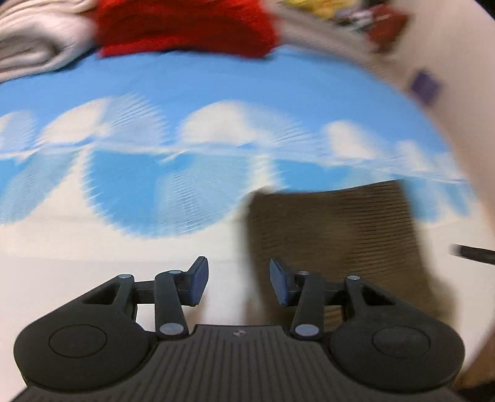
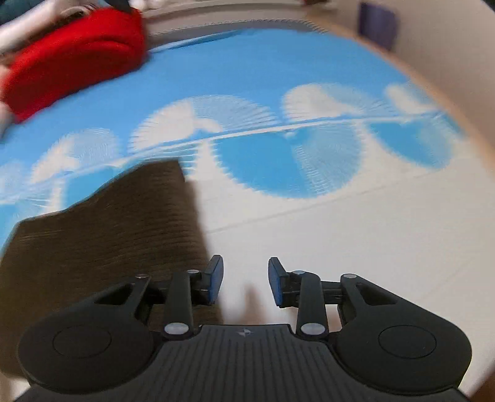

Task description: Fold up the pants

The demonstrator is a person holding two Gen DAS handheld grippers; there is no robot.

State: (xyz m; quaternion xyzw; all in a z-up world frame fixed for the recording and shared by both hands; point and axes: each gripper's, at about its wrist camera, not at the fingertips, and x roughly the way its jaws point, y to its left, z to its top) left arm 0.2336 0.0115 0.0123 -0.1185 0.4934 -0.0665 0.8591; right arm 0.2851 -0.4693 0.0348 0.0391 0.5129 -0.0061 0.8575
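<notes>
Blue-and-white patterned mat underfoot, all blurred by motion. Far left edge: pale folded cloth, then a red folded garment beside it along the far edge. Nearer, on the mat's white near part: brown ribbed pants, folded flat. Left gripper above their left edge, jaws partly apart, holding nothing. Right gripper just off their right edge, jaws narrowly apart, empty too.

A home setting: folded clothes, red and white, lay stacked on a blue-and-white patterned bedspread.
</notes>
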